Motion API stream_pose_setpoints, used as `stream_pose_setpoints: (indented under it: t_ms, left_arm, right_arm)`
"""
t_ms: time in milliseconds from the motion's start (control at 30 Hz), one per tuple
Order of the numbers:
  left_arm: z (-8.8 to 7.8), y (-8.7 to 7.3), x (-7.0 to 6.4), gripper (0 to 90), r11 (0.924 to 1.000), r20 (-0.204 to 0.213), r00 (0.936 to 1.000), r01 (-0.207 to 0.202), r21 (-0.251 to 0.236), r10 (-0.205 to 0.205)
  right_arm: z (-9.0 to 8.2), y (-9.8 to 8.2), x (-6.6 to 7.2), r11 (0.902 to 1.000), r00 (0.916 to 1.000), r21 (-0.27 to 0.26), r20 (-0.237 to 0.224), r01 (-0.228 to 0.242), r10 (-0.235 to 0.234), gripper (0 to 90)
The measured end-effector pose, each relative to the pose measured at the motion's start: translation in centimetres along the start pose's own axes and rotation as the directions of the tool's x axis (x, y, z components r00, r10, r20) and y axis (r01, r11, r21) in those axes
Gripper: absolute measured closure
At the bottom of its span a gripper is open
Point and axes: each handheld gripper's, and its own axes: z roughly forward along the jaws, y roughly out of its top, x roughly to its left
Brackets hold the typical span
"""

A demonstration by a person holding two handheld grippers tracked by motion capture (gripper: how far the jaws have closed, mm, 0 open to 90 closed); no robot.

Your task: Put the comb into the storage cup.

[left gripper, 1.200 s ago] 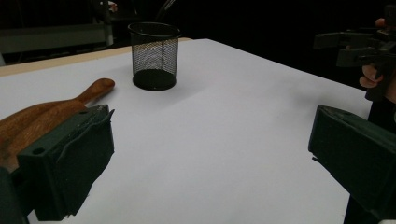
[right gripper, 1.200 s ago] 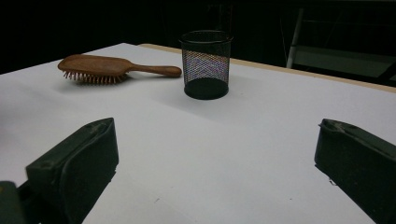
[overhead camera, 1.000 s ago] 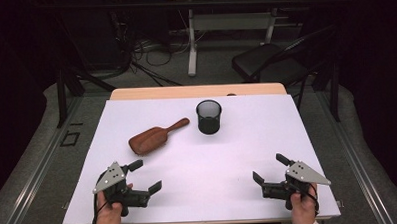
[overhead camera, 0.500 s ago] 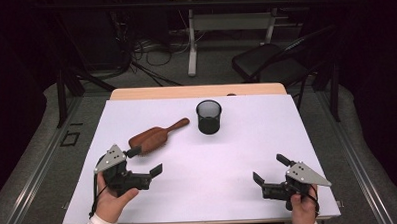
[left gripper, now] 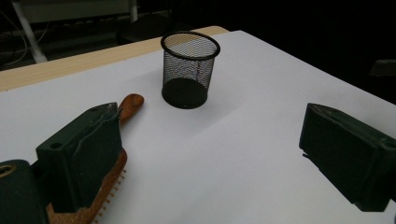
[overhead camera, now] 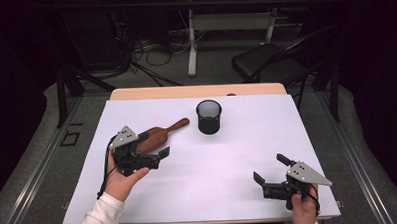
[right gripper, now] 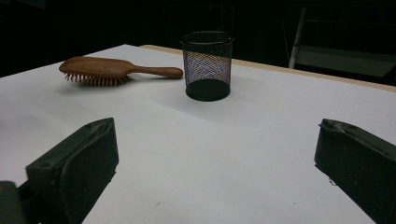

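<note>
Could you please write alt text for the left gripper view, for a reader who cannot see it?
The left gripper, jaws open, hovers over a white table, its left jaw just above a wooden hairbrush lying bristles down. Beyond stands an upright black mesh cup.

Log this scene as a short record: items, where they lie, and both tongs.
brush: brown wooden hairbrush, bristles down on the white table, handle toward the cup
cup: black mesh cup, upright, apart from the brush
left tongs: open, over the brush head, nothing gripped, jaws just closing a little
right tongs: open, near the front edge, holding nothing
</note>
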Motion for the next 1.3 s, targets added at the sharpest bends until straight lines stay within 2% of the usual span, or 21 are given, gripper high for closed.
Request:
stream_pose_setpoints:
  t_ms: [100,233,367,533,567,600,733,1000,1100,1167,1233,1300]
  left_arm:
    - [0.5,0.5,0.6,6.7,0.9992,-0.017,0.9991,0.039,0.009,-0.039]
    - [1.0,1.3,1.7,10.5,0.9974,-0.057,0.9962,0.067,0.025,-0.066]
    - [1.5,2.1,2.8,14.7,0.9933,-0.095,0.9898,0.11,0.037,-0.106]
    - [2.3,2.7,3.7,15.2,0.9889,-0.144,0.9817,0.134,0.063,-0.124]
    - [2.3,2.7,3.7,15.2,0.9889,-0.144,0.9817,0.134,0.063,-0.124]
    - [2.7,3.0,3.9,15.3,0.987,-0.16,0.9787,0.142,0.076,-0.128]
    - [3.4,3.6,4.2,15.3,0.984,-0.198,0.973,0.142,0.107,-0.119]
    - [5.2,4.9,4.6,17.3,0.9693,-0.279,0.9524,0.176,0.172,-0.123]
    - [5.8,5.4,4.9,19.1,0.9637,-0.294,0.9458,0.196,0.181,-0.137]
    - [6.3,5.6,5.0,22.0,0.96,-0.291,0.945,0.21,0.185,-0.151]
    - [6.8,5.8,5.2,22.8,0.956,-0.298,0.941,0.222,0.191,-0.159]
    - [7.2,6.1,5.3,24.3,0.9498,-0.304,0.9373,0.238,0.203,-0.17]
  right_arm:
    - [0.0,-0.1,-0.1,1.0,1.0,0.001,0.001,-0.001,0.001,0.0]
    - [0.0,-0.1,-0.1,1.0,1.0,0.006,0.0,-0.002,0.002,0.0]
    - [0.1,-0.1,-0.1,0.9999,0.9999,0.007,-0.001,-0.011,0.011,0.0]
    - [0.1,-0.2,-0.1,0.9999,0.9999,0.011,-0.004,-0.011,0.011,0.0]
    - [0.1,-0.2,-0.1,0.9999,0.9999,0.011,-0.004,-0.011,0.011,0.0]
    - [0.0,-0.2,-0.2,0.9999,0.9999,0.012,-0.005,-0.009,0.009,0.0]
    - [0.0,-0.2,-0.3,0.9999,1.0,0.011,-0.003,-0.006,0.006,0.0]
    - [0.1,-0.2,-0.4,0.9999,1.0,0.014,-0.007,-0.006,0.007,0.0]
    - [0.1,-0.2,-0.4,0.9999,0.9999,0.015,-0.009,-0.005,0.005,0.0]
    - [0.1,-0.2,-0.4,0.9998,0.9999,0.017,-0.01,-0.007,0.007,0.0]
    - [0.1,-0.2,-0.4,0.9999,0.9999,0.015,-0.011,-0.005,0.006,0.0]
    - [0.1,-0.2,-0.4,0.9999,0.9999,0.015,-0.011,-0.006,0.006,0.0]
